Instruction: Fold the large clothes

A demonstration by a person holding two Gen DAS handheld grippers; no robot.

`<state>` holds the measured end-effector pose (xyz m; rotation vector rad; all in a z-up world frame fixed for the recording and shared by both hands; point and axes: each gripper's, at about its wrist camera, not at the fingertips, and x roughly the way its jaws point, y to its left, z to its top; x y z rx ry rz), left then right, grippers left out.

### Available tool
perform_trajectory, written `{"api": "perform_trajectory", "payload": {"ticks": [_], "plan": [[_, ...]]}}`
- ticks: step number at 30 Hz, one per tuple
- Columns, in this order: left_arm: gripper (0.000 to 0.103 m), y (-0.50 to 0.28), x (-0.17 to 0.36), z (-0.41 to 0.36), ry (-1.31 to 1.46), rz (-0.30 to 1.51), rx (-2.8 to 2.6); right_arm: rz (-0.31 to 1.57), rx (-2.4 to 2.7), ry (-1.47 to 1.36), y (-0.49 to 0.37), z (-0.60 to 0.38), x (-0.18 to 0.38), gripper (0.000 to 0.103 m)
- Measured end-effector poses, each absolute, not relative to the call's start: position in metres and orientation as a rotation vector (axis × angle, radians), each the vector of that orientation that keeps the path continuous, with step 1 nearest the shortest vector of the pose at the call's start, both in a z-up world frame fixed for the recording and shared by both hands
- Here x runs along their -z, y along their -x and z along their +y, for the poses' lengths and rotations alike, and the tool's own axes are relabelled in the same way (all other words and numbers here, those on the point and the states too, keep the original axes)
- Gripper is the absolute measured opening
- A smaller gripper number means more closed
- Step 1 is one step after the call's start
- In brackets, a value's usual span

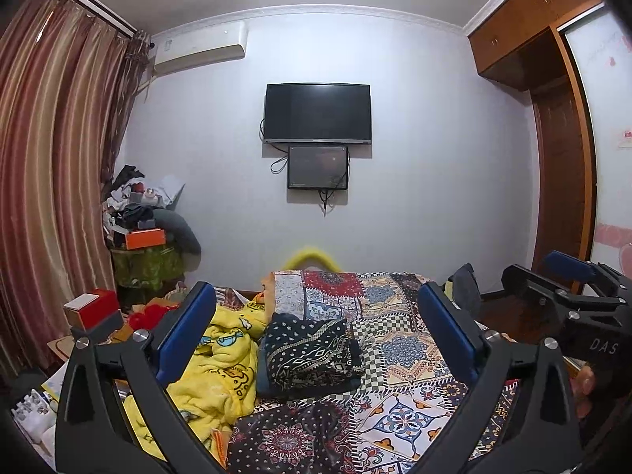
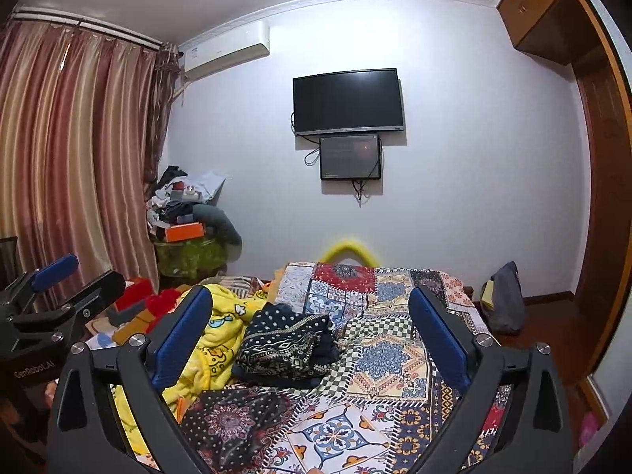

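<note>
A dark navy patterned garment (image 1: 312, 353) lies folded in a compact bundle on the patchwork bedspread (image 1: 399, 351). It also shows in the right wrist view (image 2: 286, 349). My left gripper (image 1: 316, 333) is open and empty, held above the bed with the bundle between and beyond its blue fingers (image 1: 185, 328). My right gripper (image 2: 312, 331) is open and empty too, level with the left one. Each gripper shows at the edge of the other's view: the right gripper (image 1: 565, 284) and the left gripper (image 2: 59, 288).
A yellow cartoon blanket (image 1: 213, 371) lies crumpled on the bed's left side. Red and orange boxes (image 1: 93, 310) and a cluttered pile (image 1: 146, 213) stand by the curtain. A TV (image 1: 318, 112) hangs on the far wall. A wardrobe (image 1: 561, 146) is at right.
</note>
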<state>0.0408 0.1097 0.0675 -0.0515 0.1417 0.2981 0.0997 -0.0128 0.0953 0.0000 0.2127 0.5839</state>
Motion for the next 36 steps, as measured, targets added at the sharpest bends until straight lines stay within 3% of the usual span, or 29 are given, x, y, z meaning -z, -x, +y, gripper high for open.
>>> {"api": "perform_trajectory", "payload": {"ticks": [36], "plan": [[0.102,-0.0478,-0.065,0.1107,0.067,0.16,-0.259,0.221,-0.585,-0.005,-0.1002,-0.0184,-0.0999,0.1]]}}
